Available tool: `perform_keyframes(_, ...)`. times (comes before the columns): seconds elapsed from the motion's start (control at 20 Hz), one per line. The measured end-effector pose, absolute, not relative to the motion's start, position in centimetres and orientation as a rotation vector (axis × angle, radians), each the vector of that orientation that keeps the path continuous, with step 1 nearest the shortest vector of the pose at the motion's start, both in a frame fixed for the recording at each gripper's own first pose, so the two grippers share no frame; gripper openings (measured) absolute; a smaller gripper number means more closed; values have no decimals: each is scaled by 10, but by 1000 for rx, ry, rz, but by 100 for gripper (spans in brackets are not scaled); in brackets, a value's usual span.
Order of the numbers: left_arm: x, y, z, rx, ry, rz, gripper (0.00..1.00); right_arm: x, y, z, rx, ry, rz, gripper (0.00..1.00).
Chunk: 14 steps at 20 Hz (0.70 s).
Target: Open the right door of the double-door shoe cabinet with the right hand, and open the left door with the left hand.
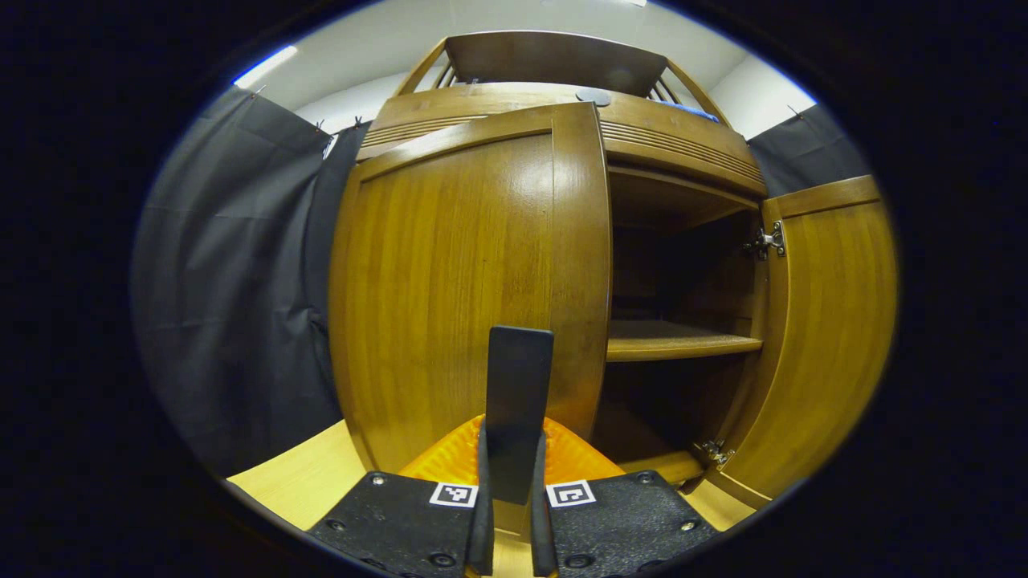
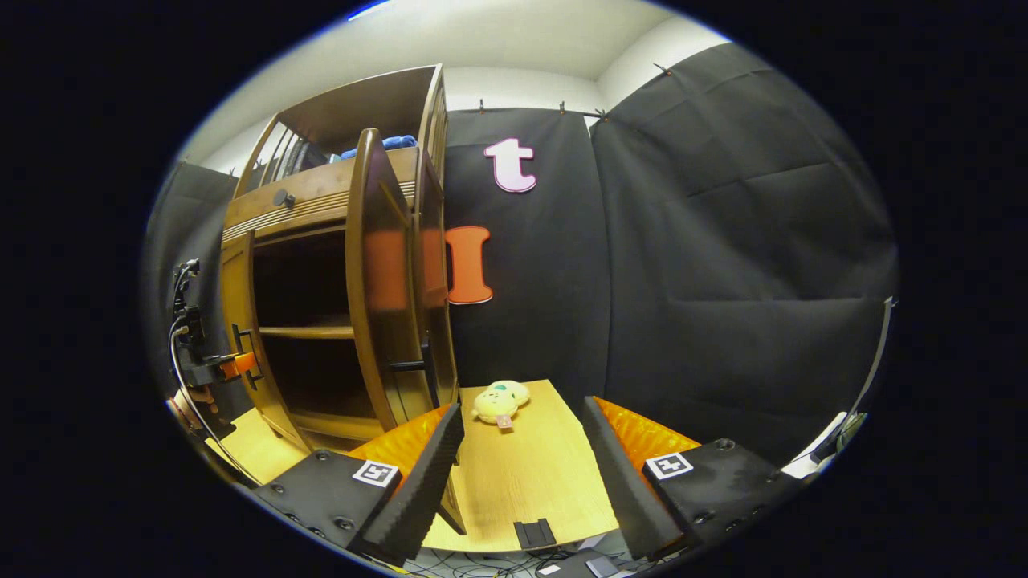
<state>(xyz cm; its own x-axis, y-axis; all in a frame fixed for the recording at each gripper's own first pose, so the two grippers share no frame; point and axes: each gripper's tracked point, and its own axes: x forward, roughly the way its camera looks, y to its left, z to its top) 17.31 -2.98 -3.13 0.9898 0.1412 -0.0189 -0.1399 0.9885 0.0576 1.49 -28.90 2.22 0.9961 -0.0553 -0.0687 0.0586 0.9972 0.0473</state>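
The wooden shoe cabinet (image 1: pixel 562 104) fills the left gripper view. Its left door (image 1: pixel 450 265) stands partly swung out, and my left gripper (image 1: pixel 511 449) is shut on that door's dark upright handle (image 1: pixel 519 377). The right door (image 1: pixel 831 337) is wide open at the right, baring a shelf (image 1: pixel 683 341). In the right gripper view the right door (image 2: pixel 377 281) shows nearly edge-on with its handle (image 2: pixel 409 365). My right gripper (image 2: pixel 522 408) is open and holds nothing, a short way right of that door. The left gripper (image 2: pixel 210 365) and a hand show at the left door (image 2: pixel 235 321).
A yellow plush toy (image 2: pixel 499 401) lies on the light wooden floor board (image 2: pixel 530 474) beside the cabinet. Black cloth walls (image 2: pixel 723 265) close the booth behind and to both sides. Cables and small parts (image 2: pixel 562 566) lie at the board's near edge.
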Motion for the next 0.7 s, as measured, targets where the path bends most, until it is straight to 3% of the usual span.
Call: perform_keyframes(0.7, 94, 27, -23, 44, 12, 154, 13, 13, -199, 32, 1, 49, 51, 89)
